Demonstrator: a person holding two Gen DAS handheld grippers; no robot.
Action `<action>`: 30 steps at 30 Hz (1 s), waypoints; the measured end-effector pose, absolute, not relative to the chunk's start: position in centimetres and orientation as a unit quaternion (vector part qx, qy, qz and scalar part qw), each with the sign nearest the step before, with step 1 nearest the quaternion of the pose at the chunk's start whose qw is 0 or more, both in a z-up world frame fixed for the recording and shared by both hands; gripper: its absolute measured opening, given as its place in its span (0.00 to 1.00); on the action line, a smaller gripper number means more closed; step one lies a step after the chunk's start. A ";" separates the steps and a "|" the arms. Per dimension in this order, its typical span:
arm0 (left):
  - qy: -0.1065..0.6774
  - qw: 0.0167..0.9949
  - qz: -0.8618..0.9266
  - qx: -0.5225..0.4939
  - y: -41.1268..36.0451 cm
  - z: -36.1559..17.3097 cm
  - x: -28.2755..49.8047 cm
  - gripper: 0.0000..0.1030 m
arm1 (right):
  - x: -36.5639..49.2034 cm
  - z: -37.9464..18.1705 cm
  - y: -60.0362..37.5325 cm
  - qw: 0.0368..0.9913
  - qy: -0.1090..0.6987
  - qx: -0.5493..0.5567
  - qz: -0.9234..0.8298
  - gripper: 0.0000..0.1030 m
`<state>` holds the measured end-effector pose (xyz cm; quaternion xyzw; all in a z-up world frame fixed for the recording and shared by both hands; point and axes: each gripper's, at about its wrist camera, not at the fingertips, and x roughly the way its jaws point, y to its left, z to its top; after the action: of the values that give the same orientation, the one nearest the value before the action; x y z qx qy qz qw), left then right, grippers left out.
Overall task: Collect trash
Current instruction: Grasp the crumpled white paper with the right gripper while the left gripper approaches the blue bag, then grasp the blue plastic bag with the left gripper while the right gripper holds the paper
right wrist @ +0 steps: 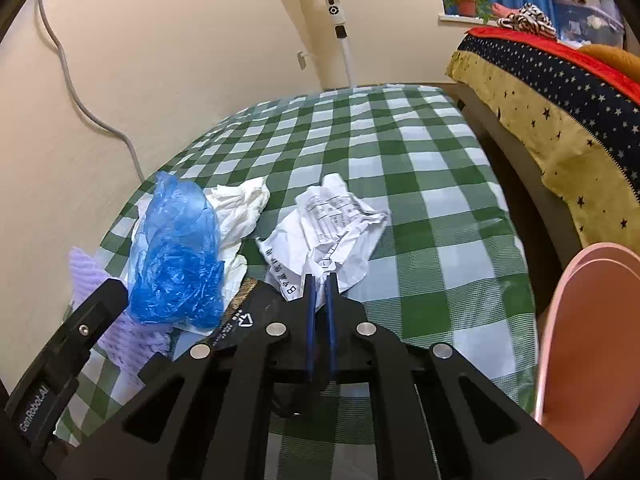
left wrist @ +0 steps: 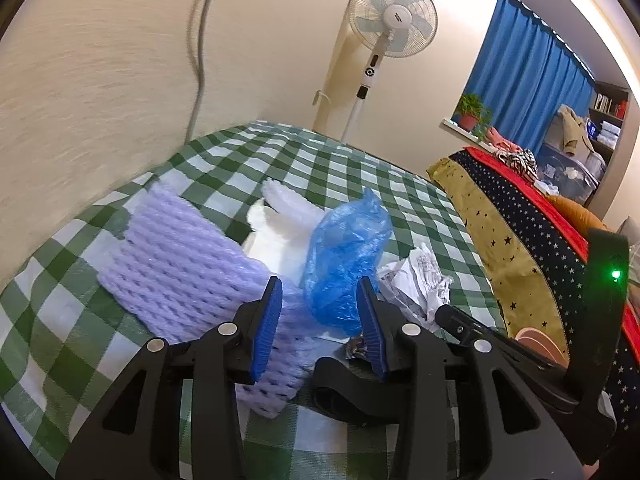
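On the table (right wrist: 420, 168) under its green-and-white checked cloth the trash lies in a loose heap: a lilac foam net sleeve (left wrist: 180, 256), a crumpled blue plastic bag (left wrist: 344, 248), soft white tissue (right wrist: 240, 204) beneath the bag, and a crumpled white printed paper sheet (right wrist: 332, 232).

The right claw (right wrist: 320, 284) is nearly closed, its blue pads pinching the near edge of the printed paper. The left claw (left wrist: 320, 312) stands partly open, straddling the near end of the blue bag with the foam sleeve against its left pad; its pads do not appear to press on anything. A dark foil wrapper (right wrist: 244, 312) lies just beside the right claw, under the bag's near edge.

The risks, as I judge them:
- The right claw holds only a thin margin, so the paper could tear or slip free on lifting.
- The left claw, if it closes here, could catch bag and foam sleeve together, or squeeze the slick film out sideways.
- A pink round container (right wrist: 592, 340) sits at the table's right edge; a wide swing toward it could knock it.
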<state>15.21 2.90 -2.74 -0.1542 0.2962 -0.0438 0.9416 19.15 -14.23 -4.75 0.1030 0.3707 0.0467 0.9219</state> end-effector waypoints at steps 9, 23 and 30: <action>0.319 0.932 -0.045 -0.165 2.5 -3.6 16.1 0.38 | 18.6 -4.3 -15.1 0.926 0.361 0.105 0.041 0.02; 0.314 0.936 -0.051 -0.150 2.1 -2.7 15.1 0.01 | 16.2 -2.5 -16.2 0.933 0.347 0.089 0.039 0.02; 0.287 0.948 -0.061 -0.122 1.5 0.0 13.3 0.01 | 13.8 -0.1 -17.0 0.938 0.335 0.081 0.035 0.02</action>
<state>13.27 1.48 0.03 -0.1219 0.2873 -0.0608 0.9481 13.78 -17.00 -0.10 0.0814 0.3348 0.0352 0.9381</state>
